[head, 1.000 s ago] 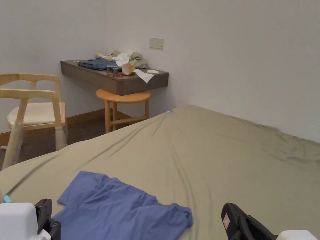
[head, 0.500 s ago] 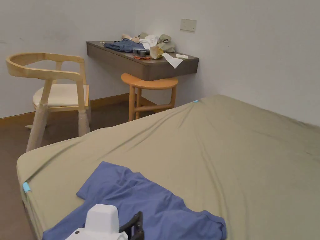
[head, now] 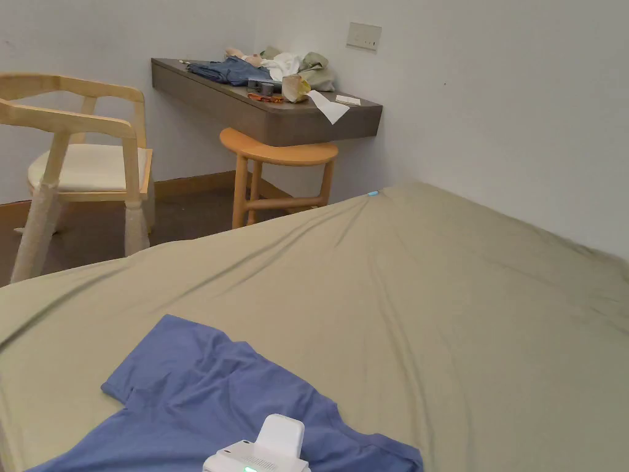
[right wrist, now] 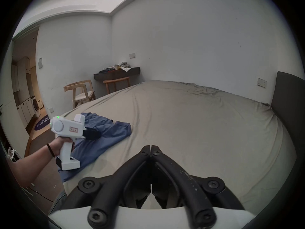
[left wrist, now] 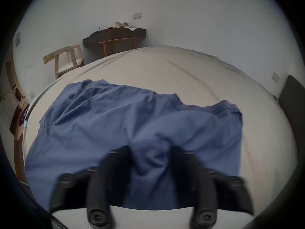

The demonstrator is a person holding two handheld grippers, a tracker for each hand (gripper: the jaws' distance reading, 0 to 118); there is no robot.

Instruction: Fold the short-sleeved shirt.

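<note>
While the blue short-sleeved shirt (left wrist: pixel 132 126) lies rumpled at the bed's (head: pixel 430 295) near left corner, the left gripper (left wrist: pixel 151 151) hovers over it, jaws spread wide, holding nothing. The right gripper (right wrist: pixel 151 147), jaws closed and empty, hangs above bare sheet beside the shirt, with open bed stretching toward the headboard (right wrist: pixel 290 103).

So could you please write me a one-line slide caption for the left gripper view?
Open left hand-held gripper poised over a crumpled blue short-sleeved shirt on a beige bed.

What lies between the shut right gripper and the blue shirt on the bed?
In the right gripper view, bare olive sheet separates the right gripper from the blue shirt.
</note>
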